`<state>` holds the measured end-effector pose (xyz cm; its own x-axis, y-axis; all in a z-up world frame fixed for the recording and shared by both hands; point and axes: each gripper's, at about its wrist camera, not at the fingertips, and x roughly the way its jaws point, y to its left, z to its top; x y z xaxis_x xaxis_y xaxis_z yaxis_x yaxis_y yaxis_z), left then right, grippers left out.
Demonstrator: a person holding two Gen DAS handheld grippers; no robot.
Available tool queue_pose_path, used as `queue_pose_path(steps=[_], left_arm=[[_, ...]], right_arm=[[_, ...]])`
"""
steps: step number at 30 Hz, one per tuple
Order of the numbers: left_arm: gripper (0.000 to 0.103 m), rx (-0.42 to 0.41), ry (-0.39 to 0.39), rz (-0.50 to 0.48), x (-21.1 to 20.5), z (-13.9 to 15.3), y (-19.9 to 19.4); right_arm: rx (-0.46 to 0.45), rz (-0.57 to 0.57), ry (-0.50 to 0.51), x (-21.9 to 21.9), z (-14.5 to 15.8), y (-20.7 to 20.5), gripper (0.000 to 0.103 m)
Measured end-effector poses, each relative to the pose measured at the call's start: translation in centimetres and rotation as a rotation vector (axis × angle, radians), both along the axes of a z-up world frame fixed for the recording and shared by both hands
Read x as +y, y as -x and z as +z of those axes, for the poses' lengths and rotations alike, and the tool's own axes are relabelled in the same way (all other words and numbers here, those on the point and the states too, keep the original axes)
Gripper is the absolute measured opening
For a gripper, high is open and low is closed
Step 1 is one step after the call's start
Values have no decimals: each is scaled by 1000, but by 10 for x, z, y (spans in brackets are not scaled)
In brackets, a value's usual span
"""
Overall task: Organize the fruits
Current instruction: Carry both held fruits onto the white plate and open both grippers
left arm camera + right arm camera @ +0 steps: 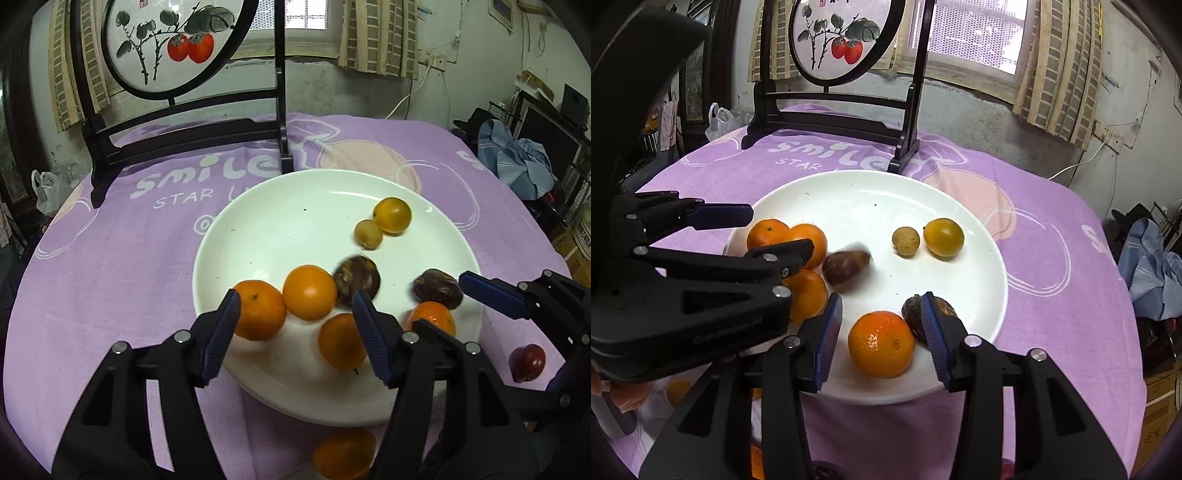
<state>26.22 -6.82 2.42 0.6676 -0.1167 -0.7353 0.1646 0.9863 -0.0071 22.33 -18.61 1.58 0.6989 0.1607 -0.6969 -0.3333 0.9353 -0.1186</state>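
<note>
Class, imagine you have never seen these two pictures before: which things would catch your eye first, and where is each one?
First comes the white plate in the middle of the purple tablecloth, holding bright oranges at its near left and a dark brown fruit, blurred, near its centre. Next, the round painted screen of red fruit stands behind the plate. The right gripper hangs open around one orange at the plate's near edge.
</note>
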Motion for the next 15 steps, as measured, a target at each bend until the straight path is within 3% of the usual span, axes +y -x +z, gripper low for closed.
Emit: queue_pose_path(steps=[15], left_arm=[[76,-20,31,-6,18,13,63]], right_arm=[[16,-60,-62,-34,5,66,50]])
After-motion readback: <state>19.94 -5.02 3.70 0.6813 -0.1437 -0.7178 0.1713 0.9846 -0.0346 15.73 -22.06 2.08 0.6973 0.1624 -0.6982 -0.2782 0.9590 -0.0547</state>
